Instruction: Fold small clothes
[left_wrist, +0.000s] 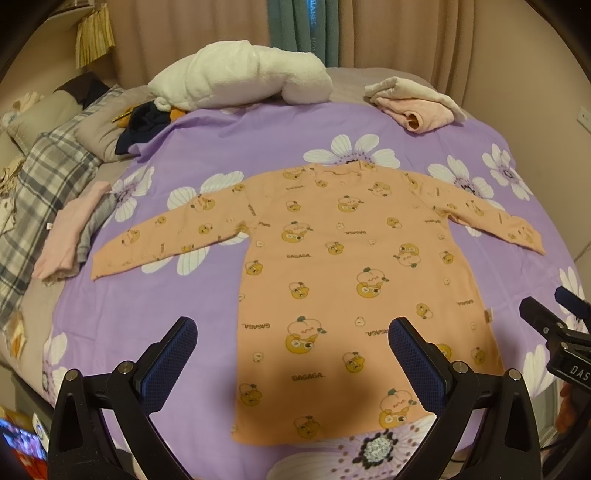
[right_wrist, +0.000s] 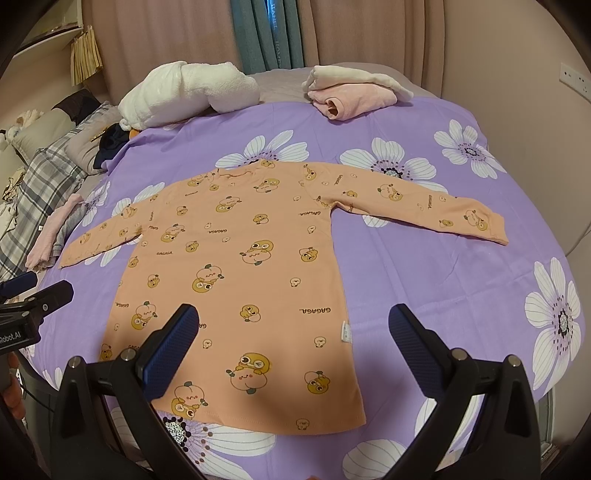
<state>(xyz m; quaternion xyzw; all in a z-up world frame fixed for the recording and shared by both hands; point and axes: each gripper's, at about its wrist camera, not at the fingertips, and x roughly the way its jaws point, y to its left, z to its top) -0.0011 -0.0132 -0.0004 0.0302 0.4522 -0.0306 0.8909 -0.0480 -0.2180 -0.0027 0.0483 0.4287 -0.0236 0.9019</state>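
An orange long-sleeved child's shirt (left_wrist: 332, 266) with cartoon prints lies flat on the purple flowered bedspread (left_wrist: 155, 325), both sleeves spread out, hem toward me. It also shows in the right wrist view (right_wrist: 236, 266). My left gripper (left_wrist: 291, 354) is open and empty, held above the shirt's lower part. My right gripper (right_wrist: 293, 339) is open and empty above the shirt's lower right edge. The right gripper shows at the right edge of the left wrist view (left_wrist: 554, 314); the left gripper shows at the left edge of the right wrist view (right_wrist: 33, 291).
A white fluffy blanket (left_wrist: 240, 77) and a folded pink and white pile (left_wrist: 413, 99) lie at the far side of the bed. Folded pink and grey clothes (left_wrist: 70, 236) lie at the left. Plaid bedding (left_wrist: 40, 184) and pillows lie beyond. Curtains hang behind.
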